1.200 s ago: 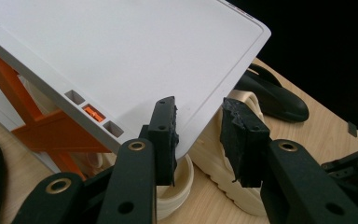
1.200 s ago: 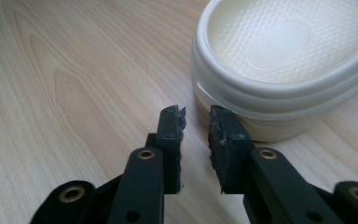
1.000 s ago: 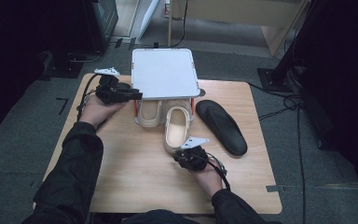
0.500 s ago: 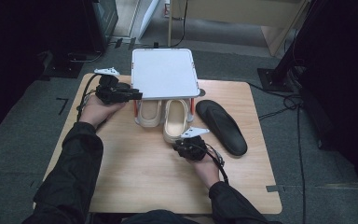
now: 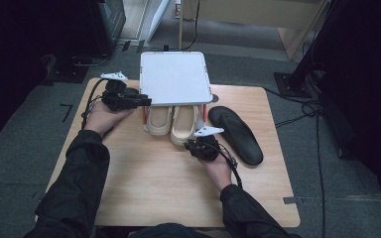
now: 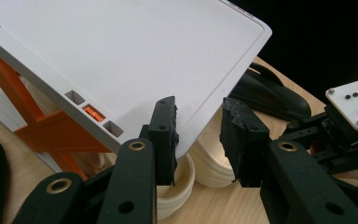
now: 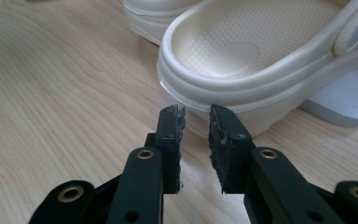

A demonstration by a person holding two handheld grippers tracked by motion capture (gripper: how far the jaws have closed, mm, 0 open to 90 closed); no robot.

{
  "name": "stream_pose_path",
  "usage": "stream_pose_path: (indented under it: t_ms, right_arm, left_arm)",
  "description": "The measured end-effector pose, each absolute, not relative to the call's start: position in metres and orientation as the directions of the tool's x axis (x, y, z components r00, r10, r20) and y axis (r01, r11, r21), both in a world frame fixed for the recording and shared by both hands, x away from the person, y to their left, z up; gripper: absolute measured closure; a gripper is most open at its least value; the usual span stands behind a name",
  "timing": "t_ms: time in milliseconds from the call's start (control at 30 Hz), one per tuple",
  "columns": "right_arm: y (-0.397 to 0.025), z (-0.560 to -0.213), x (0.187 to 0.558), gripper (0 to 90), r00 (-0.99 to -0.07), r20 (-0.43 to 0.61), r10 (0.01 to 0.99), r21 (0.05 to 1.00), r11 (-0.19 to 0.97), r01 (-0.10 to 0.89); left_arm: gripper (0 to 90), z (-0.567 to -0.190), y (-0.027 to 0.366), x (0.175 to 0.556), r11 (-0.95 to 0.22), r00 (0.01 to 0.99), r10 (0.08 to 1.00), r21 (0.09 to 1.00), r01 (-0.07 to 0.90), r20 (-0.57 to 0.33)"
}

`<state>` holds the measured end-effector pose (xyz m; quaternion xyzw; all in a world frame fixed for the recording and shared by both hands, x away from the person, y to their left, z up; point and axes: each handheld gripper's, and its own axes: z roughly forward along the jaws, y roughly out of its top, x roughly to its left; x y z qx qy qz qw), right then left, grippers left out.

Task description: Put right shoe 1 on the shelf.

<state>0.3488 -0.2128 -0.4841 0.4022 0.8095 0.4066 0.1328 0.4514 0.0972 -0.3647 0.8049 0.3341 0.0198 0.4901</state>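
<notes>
Pushing: right gripper sits at the heel of the right cream clog, lower centre of the high view.
Right fingers: narrow gap, nothing between them; tips just at the clog's sole edge.
Left gripper: at the left edge of the white rack lid; fingers open, straddling its near corner; can't tell if pressing.
Clogs: pair side by side, toes tucked under the lid, heels toward the person; left one.
Key relation: clog lies straight ahead of the right fingers, long axis running away from them, so a forward shove should seat it.
Materials: clogs moulded foam, dimpled footbed; lid smooth plastic on orange struts; black insole lies right of the clogs; tabletop pale wood grain.
</notes>
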Motion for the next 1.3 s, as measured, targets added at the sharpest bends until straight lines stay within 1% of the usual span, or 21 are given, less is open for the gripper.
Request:
stream_pose_path:
  t_ms: [133,200,333,400,500,567,667,833,1033,1300]
  right_arm:
    - [-0.211,-0.483,0.351,75.0,-0.634,0.130,0.762,0.762,0.332,0.555]
    - [-0.206,-0.483,0.348,75.0,-0.648,0.140,0.749,0.758,0.340,0.557]
    - [-0.190,-0.486,0.345,74.4,-0.690,0.129,0.713,0.760,0.375,0.530]
    - [-0.185,-0.488,0.348,73.9,-0.695,0.123,0.708,0.759,0.385,0.526]
    - [-0.182,-0.491,0.354,75.6,-0.696,0.116,0.708,0.760,0.388,0.522]
    - [-0.184,-0.491,0.356,75.3,-0.683,0.098,0.724,0.754,0.394,0.526]
    - [-0.193,-0.490,0.358,76.0,-0.666,0.113,0.737,0.751,0.376,0.543]
    - [-0.201,-0.489,0.361,75.0,-0.641,0.092,0.762,0.751,0.369,0.547]
    - [-0.212,-0.488,0.367,74.0,-0.610,0.099,0.786,0.752,0.343,0.563]
    - [-0.216,-0.488,0.376,71.2,-0.608,0.121,0.785,0.756,0.324,0.569]
  left_arm:
    - [66.5,-0.365,0.097,0.451,-0.295,0.775,0.558,0.802,0.519,-0.297]
    - [66.5,-0.365,0.097,0.451,-0.296,0.776,0.558,0.802,0.518,-0.295]
    - [66.5,-0.365,0.097,0.451,-0.295,0.776,0.558,0.803,0.518,-0.296]
    - [66.5,-0.365,0.097,0.451,-0.295,0.776,0.557,0.803,0.518,-0.297]
    - [66.5,-0.365,0.097,0.452,-0.295,0.776,0.556,0.802,0.519,-0.297]
    - [66.7,-0.365,0.098,0.452,-0.295,0.777,0.555,0.803,0.518,-0.298]
    - [66.7,-0.365,0.098,0.452,-0.295,0.777,0.555,0.803,0.518,-0.297]
    - [66.8,-0.365,0.098,0.452,-0.294,0.777,0.555,0.804,0.518,-0.298]
    - [66.9,-0.365,0.098,0.452,-0.294,0.777,0.555,0.804,0.517,-0.297]
    - [67.0,-0.365,0.098,0.452,-0.294,0.776,0.556,0.804,0.517,-0.297]
